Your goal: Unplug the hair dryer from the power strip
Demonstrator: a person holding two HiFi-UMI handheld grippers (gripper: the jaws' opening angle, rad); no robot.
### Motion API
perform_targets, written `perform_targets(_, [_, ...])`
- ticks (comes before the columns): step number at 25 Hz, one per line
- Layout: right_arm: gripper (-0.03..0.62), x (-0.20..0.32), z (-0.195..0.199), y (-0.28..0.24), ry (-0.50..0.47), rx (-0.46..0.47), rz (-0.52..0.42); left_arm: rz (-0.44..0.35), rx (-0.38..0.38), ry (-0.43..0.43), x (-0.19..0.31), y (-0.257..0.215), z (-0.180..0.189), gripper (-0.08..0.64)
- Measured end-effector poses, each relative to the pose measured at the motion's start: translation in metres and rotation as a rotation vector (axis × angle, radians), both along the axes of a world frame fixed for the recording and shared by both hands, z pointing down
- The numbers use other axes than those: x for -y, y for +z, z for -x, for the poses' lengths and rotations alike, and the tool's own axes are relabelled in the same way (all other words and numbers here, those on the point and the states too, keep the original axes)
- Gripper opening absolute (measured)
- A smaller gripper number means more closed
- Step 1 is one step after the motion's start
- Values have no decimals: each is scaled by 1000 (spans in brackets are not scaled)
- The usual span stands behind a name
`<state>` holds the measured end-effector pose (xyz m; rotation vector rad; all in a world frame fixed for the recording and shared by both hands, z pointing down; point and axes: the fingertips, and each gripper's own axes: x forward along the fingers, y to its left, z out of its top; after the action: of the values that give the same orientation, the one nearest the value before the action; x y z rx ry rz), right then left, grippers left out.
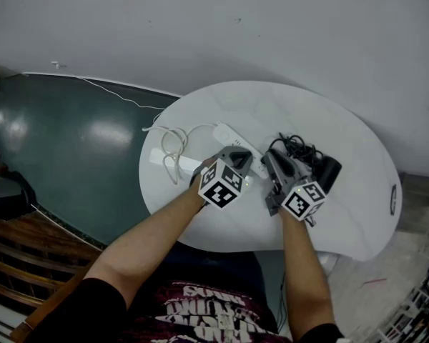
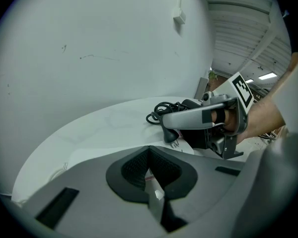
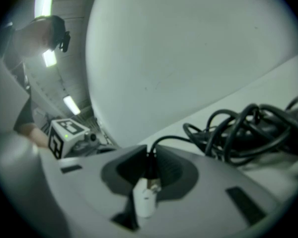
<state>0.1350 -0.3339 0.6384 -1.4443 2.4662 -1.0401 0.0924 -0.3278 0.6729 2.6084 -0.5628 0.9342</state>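
The right gripper (image 3: 150, 155) is clenched on the hair dryer's black plug (image 2: 171, 134). The plug sits between its pads at the very tip, with the prongs bare and pointing down, clear of the white power strip (image 1: 225, 133). From the jaws the black cord (image 3: 238, 128) runs out ahead and piles in loops just beyond them, leading to the hair dryer (image 1: 325, 170), which lies on the white table (image 1: 357, 191) past the fingertips. The left gripper (image 2: 149, 150) has its jaws closed together with nothing visible between the pads. Its tip is down at the near end of the power strip, just beside the right gripper's jaws.
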Motion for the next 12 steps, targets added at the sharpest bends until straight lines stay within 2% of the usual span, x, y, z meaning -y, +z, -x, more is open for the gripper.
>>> perform_targets(6, [78, -8, 1, -2, -75, -160, -102, 9, 28, 30, -3, 3, 0, 25])
perform_targets(12, [94, -19, 5, -4, -226, -482, -179, 57, 32, 35, -4, 3, -1, 25])
